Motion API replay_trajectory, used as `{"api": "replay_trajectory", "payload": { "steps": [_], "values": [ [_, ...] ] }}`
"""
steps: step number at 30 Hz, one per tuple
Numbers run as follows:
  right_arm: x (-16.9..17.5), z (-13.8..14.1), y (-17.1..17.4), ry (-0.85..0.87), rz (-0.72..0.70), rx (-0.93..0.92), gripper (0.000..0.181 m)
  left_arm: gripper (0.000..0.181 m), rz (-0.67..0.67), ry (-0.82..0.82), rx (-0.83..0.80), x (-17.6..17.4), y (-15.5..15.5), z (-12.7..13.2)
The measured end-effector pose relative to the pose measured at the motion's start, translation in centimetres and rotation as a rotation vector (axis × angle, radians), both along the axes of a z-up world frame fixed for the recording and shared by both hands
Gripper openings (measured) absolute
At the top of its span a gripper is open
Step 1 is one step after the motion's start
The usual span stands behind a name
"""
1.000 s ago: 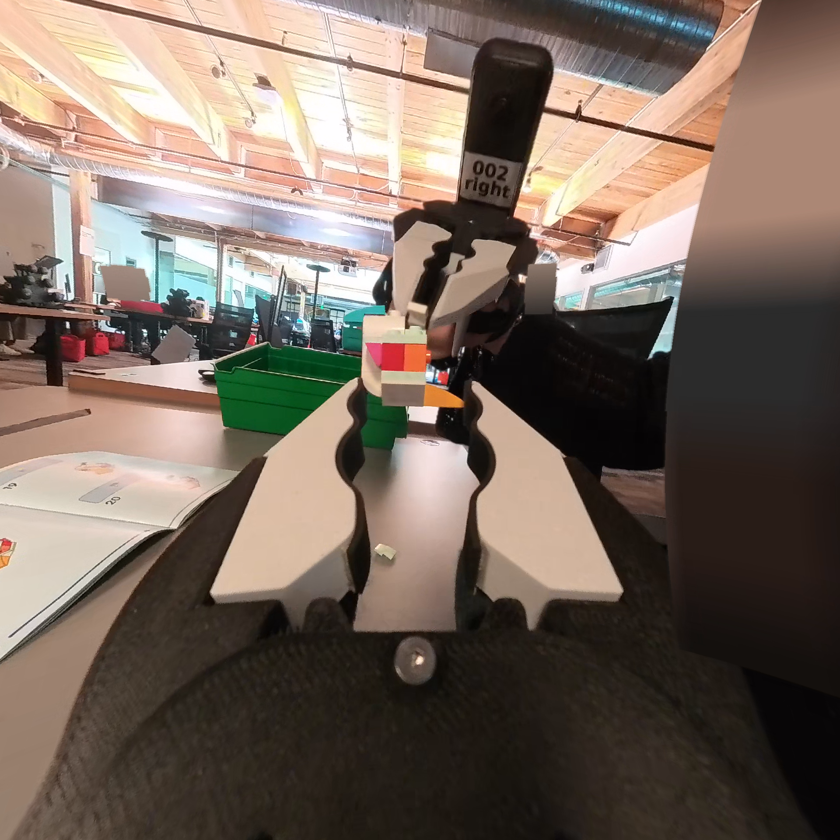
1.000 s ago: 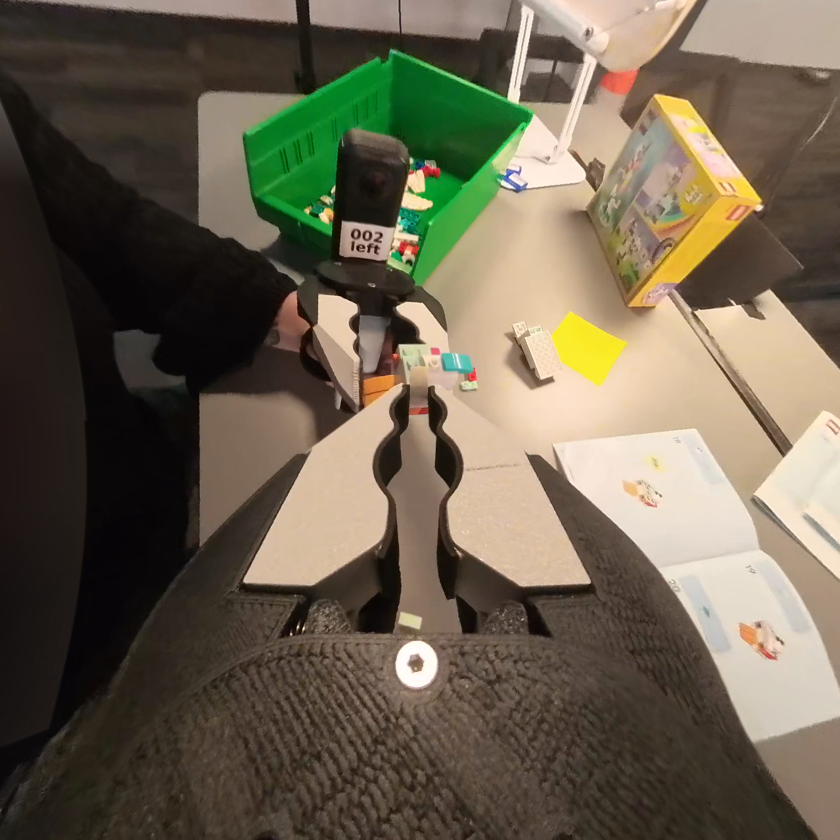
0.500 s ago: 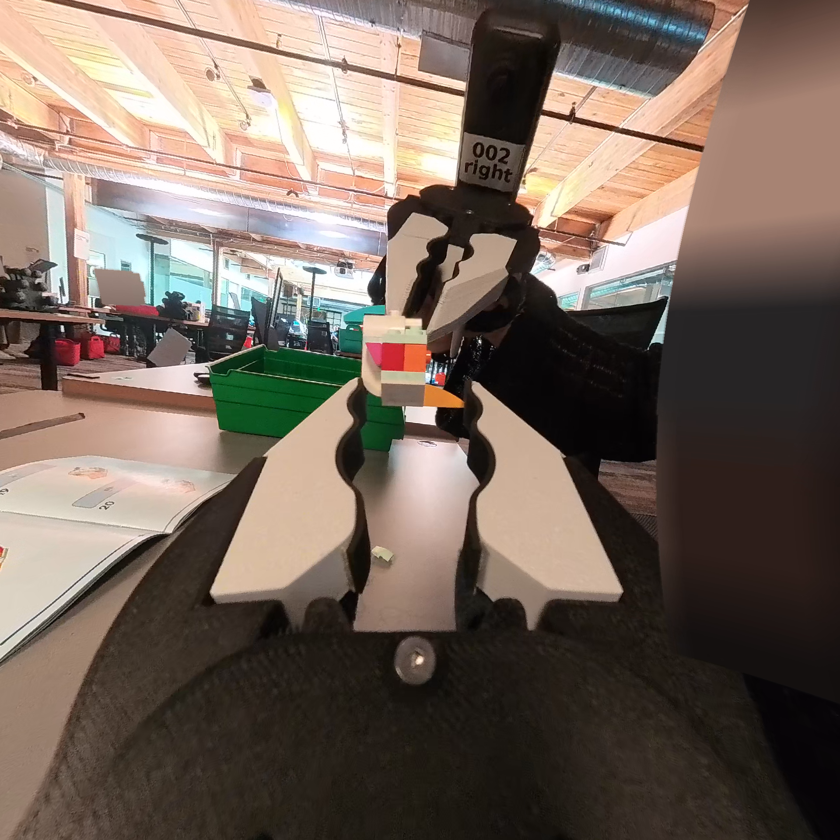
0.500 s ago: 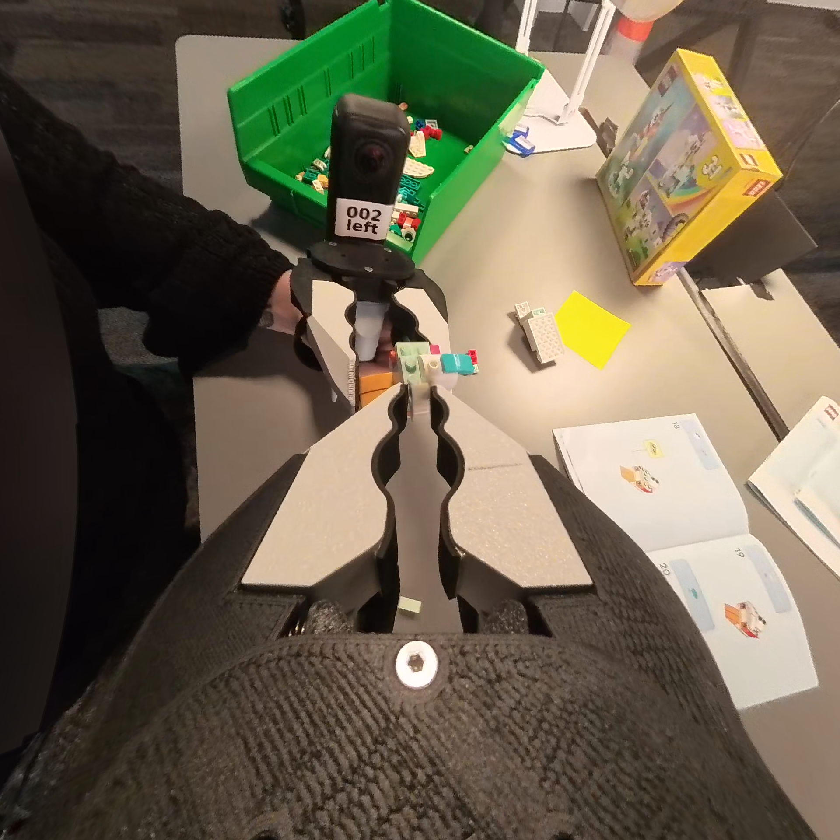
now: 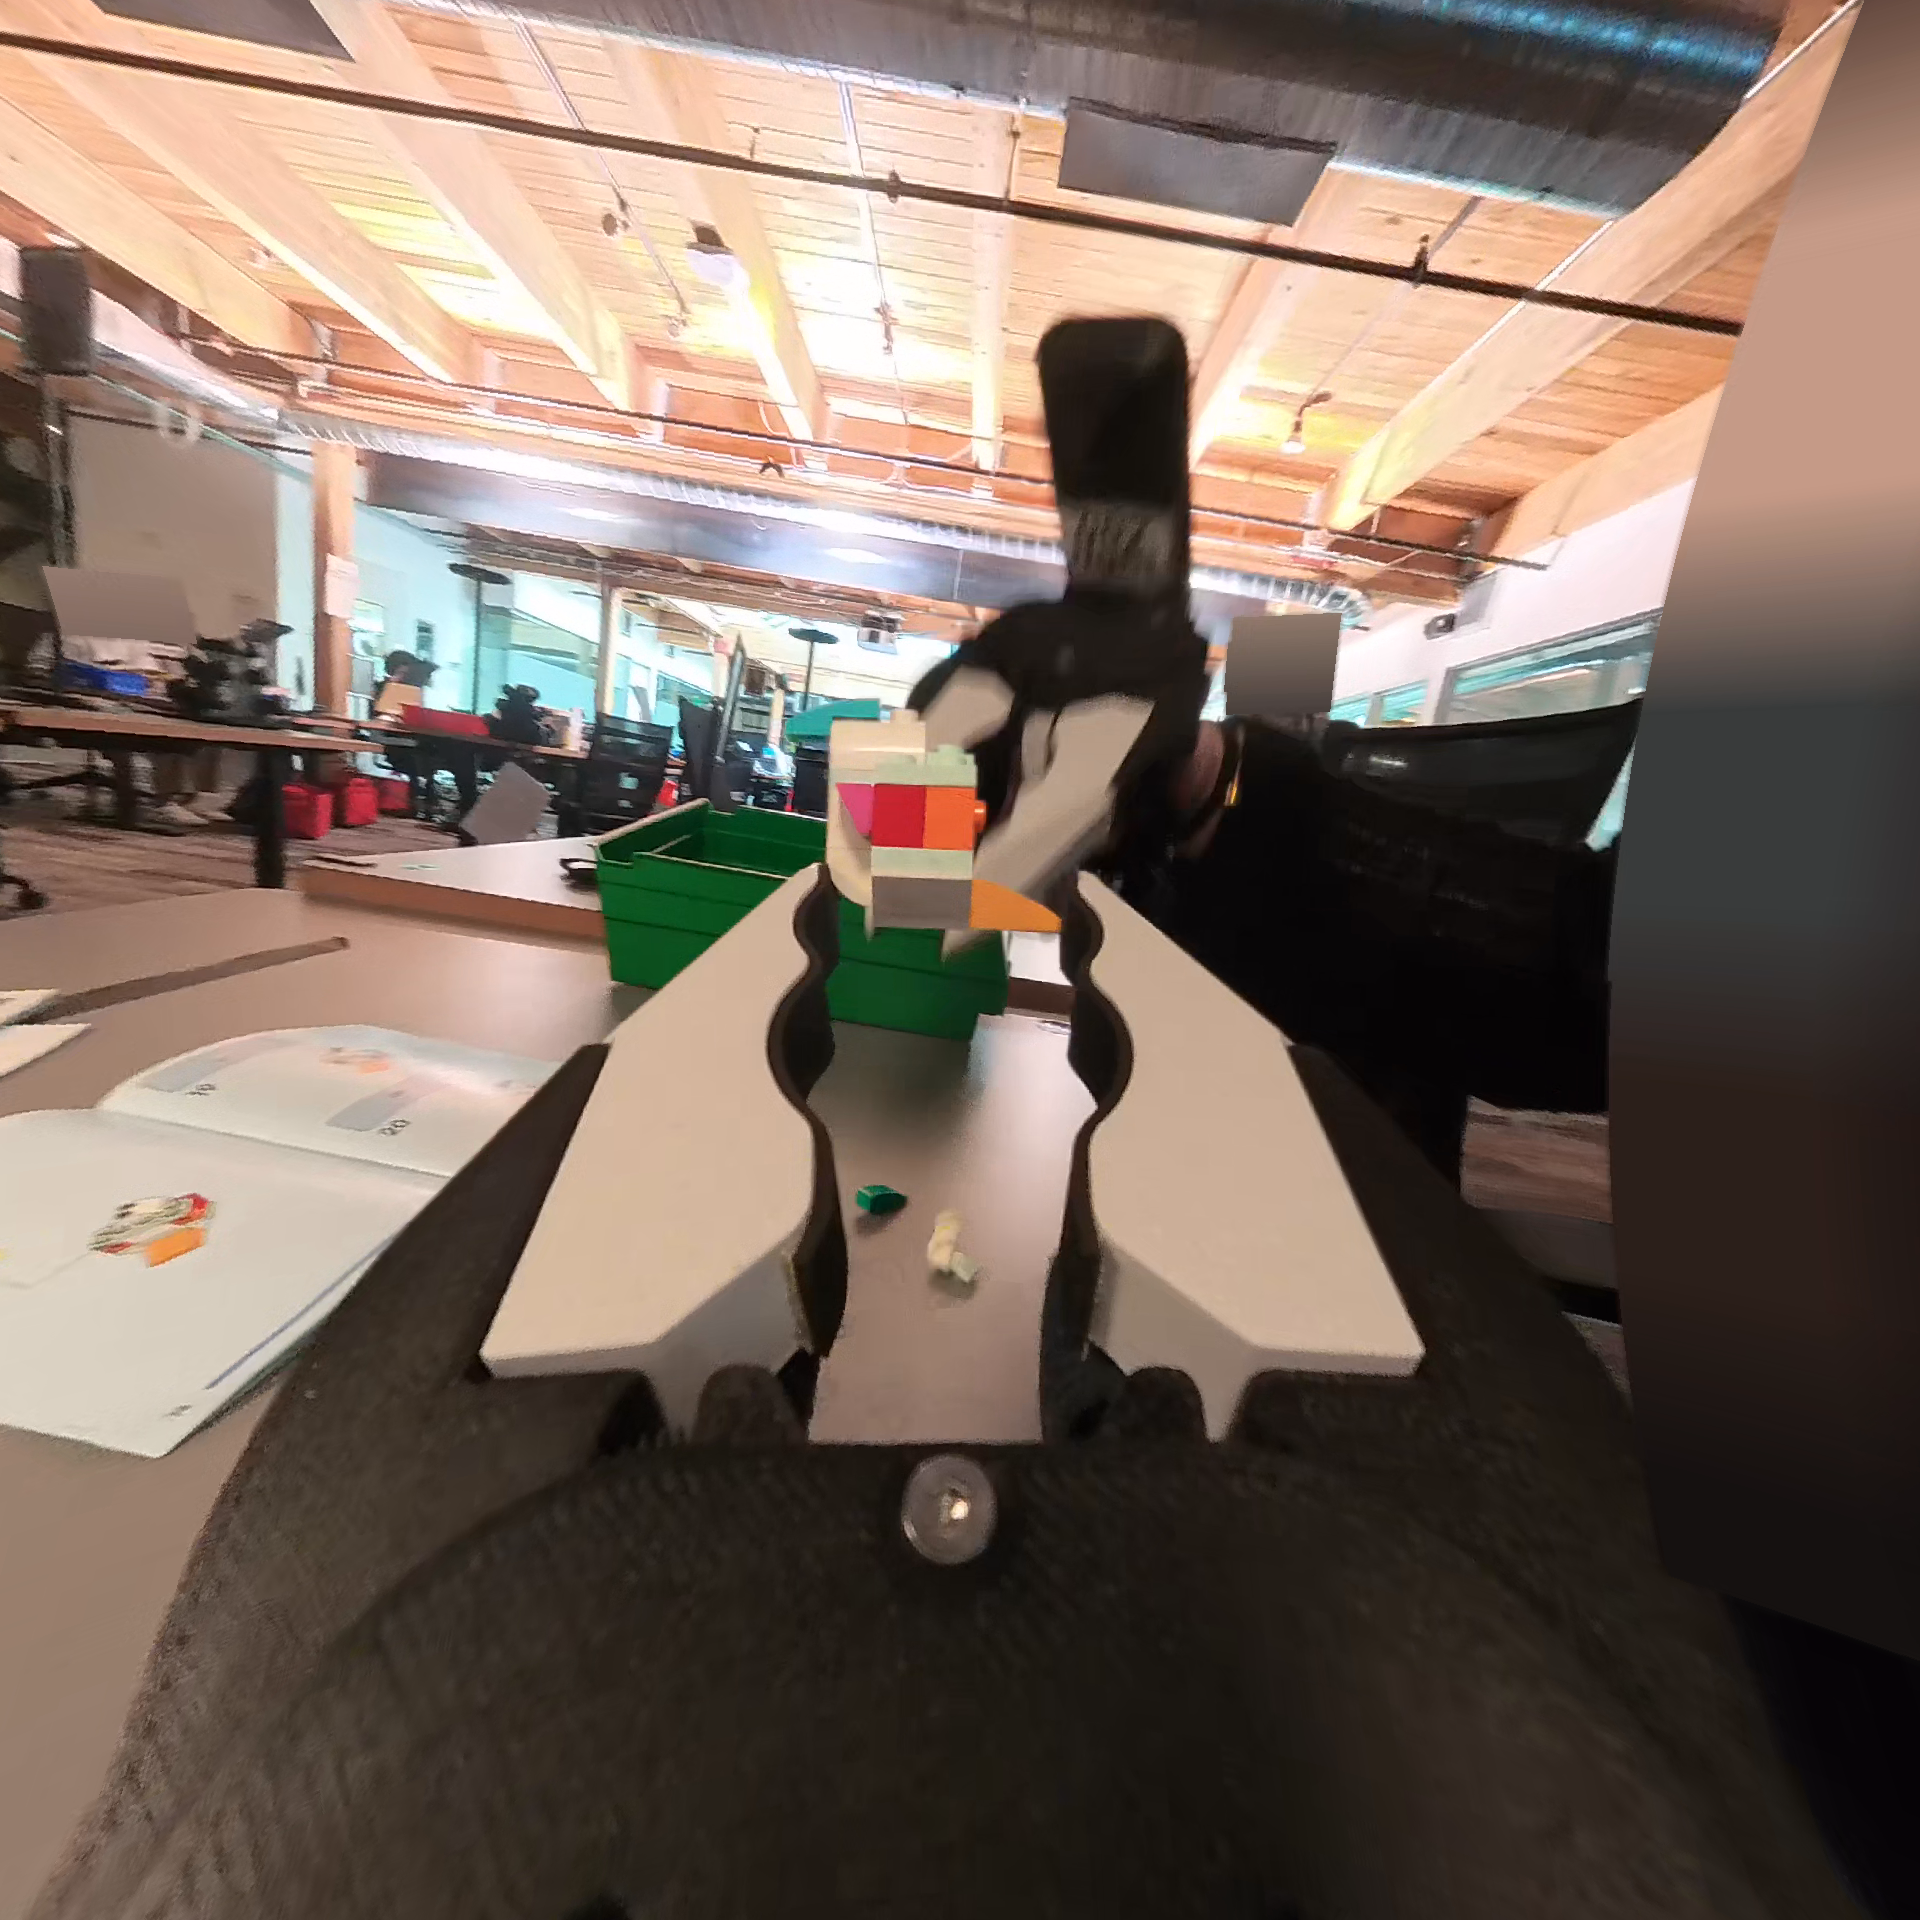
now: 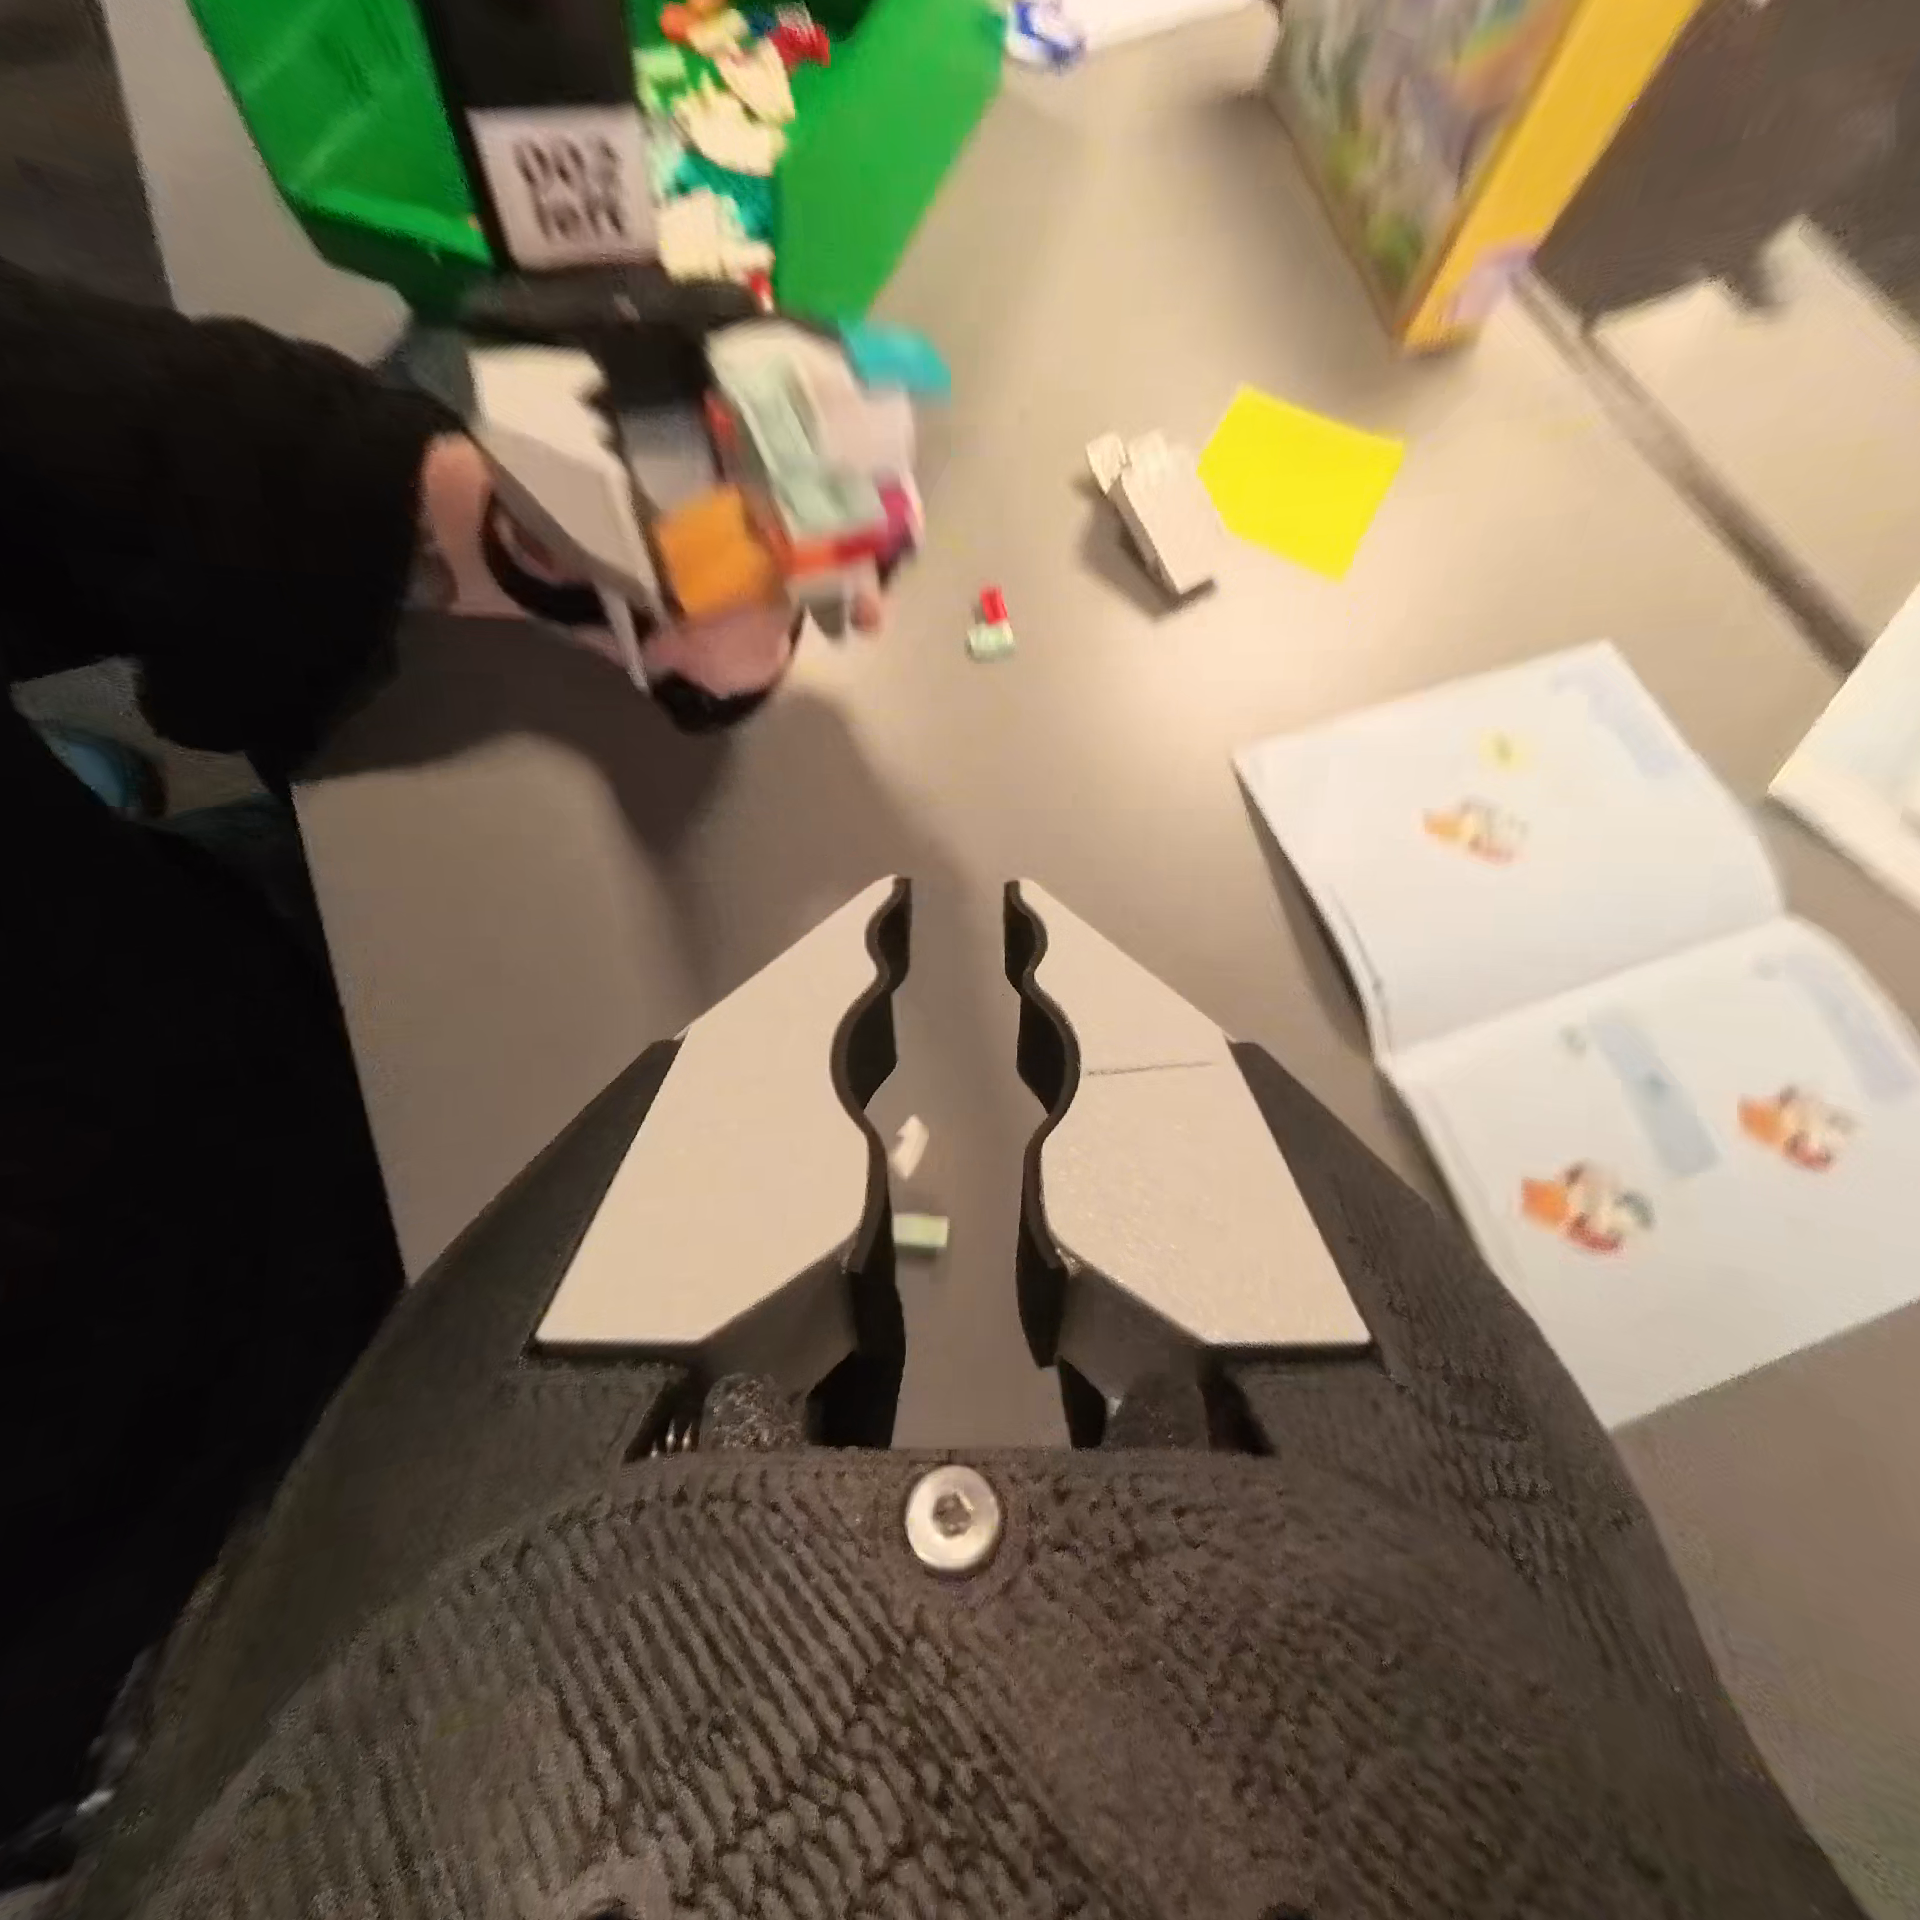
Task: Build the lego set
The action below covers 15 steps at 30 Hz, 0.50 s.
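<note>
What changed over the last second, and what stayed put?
The right gripper backed away from the model and now hangs empty over the table, jaws slightly wider. A small red-and-green piece, seemingly off the model's side, now lies on the table. The left gripper still holds the model; bin and booklet are unmoved.

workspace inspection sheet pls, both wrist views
surface: grey table, bare in the middle
job's things: partly built lego model in the left gripper; green parts bin; open instruction booklet; yellow set box
clutter: loose small bricks; grey plate piece; yellow paper square
grippers: left holds the model; right gripper slightly open, empty, apart from the model
cables: nothing seen
surroundings: open office, wood-beam ceiling, black chair
</note>
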State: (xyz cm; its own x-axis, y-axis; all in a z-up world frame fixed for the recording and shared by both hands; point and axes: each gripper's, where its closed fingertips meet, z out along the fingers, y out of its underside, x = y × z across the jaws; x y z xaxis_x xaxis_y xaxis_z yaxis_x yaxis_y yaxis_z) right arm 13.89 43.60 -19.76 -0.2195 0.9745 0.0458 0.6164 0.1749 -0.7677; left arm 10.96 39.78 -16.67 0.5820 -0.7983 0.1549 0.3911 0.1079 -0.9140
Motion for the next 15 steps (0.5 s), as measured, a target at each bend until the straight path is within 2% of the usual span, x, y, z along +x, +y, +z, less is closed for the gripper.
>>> {"api": "replay_trajectory", "payload": {
  "steps": [4,8,12,15],
  "values": [
    [2.6,-4.9,2.1,-0.089,-0.106,-0.072,0.021,0.042,0.010,-0.012,-0.006,-0.3,0.1,0.1],
    [5.4,-7.9,3.2,-0.115,-0.197,-0.077,0.021,0.042,0.003,-0.009,-0.018,-0.1,0.3,-0.2],
    [6.4,-9.5,1.5,-0.101,-0.217,-0.151,0.021,0.042,-0.007,-0.001,-0.029,0.3,0.3,-0.4],
    [5.8,-10.7,-0.2,-0.105,-0.186,-0.121,0.022,0.042,-0.017,0.006,-0.032,0.7,0.3,-0.5]
  ]
}}
